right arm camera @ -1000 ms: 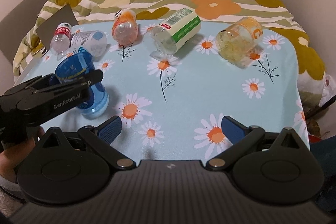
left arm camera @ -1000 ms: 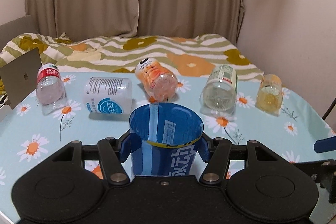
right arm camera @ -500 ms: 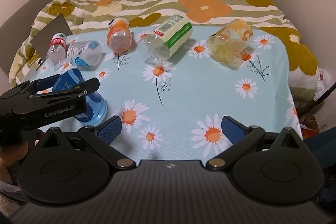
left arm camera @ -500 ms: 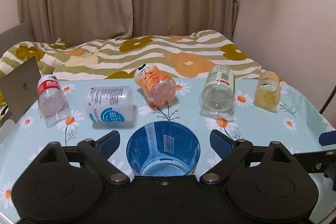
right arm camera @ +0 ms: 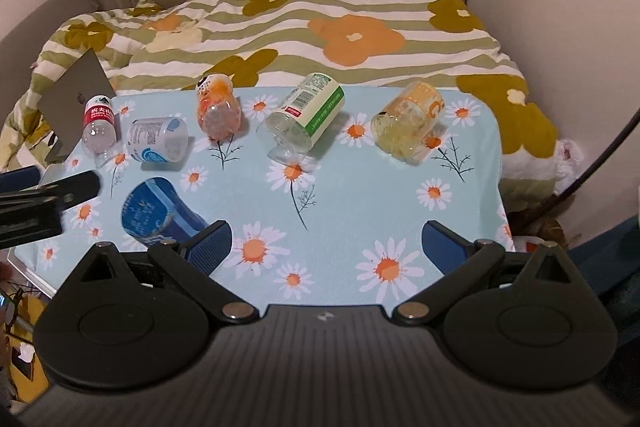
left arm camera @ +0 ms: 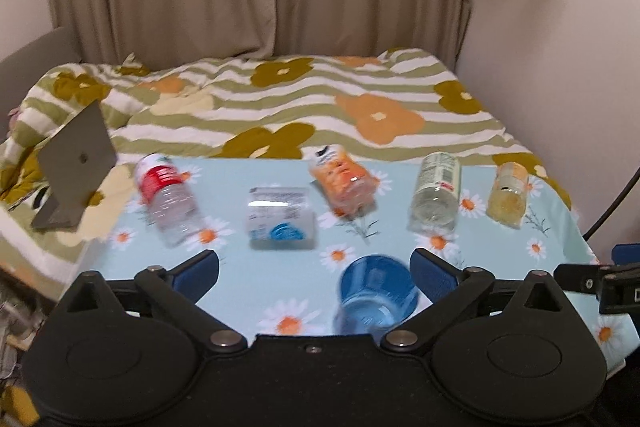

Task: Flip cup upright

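Left wrist view: the left gripper has its jaws spread wide with nothing between the pads, and the blue cup stands upright with its mouth up in the lower middle of the frame, close beside the inner face of the frame-right finger; whether they touch I cannot tell. Bare daisy-print tablecloth fills the gap to the other finger. Right wrist view: the right gripper is also wide open and empty over a broad bare stretch of cloth at lower centre. The cup sits lower left, near the table's left edge. Five containers lie on their sides in a row along the far edge, by the striped blanket.
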`<act>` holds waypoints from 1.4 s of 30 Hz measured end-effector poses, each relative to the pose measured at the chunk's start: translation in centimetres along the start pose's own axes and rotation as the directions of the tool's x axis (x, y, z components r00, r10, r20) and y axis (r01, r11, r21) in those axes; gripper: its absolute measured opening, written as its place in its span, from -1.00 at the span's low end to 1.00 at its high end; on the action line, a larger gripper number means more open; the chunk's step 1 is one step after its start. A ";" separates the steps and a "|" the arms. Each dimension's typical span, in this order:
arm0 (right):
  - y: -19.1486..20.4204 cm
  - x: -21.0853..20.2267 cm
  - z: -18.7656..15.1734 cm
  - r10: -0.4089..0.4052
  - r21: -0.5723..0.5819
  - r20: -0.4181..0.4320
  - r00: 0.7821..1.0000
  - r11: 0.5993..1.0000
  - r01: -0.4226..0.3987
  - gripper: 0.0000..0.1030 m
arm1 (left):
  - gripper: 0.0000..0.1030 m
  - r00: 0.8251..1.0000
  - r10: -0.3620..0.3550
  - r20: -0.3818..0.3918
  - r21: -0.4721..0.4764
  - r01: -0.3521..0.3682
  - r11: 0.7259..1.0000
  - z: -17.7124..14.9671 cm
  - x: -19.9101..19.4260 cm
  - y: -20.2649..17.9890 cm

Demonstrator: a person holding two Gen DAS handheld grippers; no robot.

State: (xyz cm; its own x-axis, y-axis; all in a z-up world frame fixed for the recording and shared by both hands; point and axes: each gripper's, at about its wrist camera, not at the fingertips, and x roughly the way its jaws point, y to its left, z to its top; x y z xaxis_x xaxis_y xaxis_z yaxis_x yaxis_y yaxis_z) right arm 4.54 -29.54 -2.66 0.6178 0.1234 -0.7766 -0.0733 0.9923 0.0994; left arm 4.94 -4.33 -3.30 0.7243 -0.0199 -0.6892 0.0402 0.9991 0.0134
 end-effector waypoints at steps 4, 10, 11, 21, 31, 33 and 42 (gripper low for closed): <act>1.5 -1.5 0.0 -0.029 0.003 0.002 1.000 1.000 0.029 1.00 | 1.00 0.999 0.002 -0.038 -0.012 -0.002 1.000 0.2 -1.9 1.8; 3.4 -2.8 -0.4 -0.062 0.004 0.001 0.998 0.998 0.062 1.00 | 1.00 0.998 0.003 -0.066 -0.004 -0.003 1.000 -0.1 -3.5 3.4; 3.7 -3.0 -0.5 -0.067 0.003 0.002 0.998 0.998 0.067 1.00 | 1.00 0.998 0.001 -0.070 -0.003 -0.001 1.000 -0.2 -3.6 3.5; 5.0 -3.9 -1.7 -0.093 -0.010 0.028 0.995 0.996 0.094 1.00 | 1.00 0.998 -0.013 -0.069 0.006 0.013 1.000 -1.5 -4.1 4.0; 5.2 -4.3 -2.3 -0.106 0.007 0.021 0.994 0.994 0.106 1.00 | 1.00 0.997 -0.022 -0.072 0.011 0.022 1.000 -2.4 -4.7 4.0; 5.3 -4.3 -2.4 -0.104 0.006 0.022 0.994 0.995 0.104 1.00 | 1.00 0.997 -0.024 -0.071 0.009 0.025 1.000 -2.5 -4.9 4.0; 5.6 -4.3 -2.7 -0.111 0.005 0.020 0.994 0.994 0.111 1.00 | 1.00 0.998 -0.034 -0.061 0.008 0.035 0.999 -2.5 -5.2 4.1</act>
State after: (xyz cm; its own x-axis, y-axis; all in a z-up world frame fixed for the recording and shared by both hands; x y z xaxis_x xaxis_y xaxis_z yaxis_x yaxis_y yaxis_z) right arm -0.66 -24.47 -0.39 0.6373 0.0123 -0.7705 -0.0005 0.9999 0.0155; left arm -0.40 -0.06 -1.44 0.6794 -0.0517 -0.7320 0.0706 0.9975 -0.0049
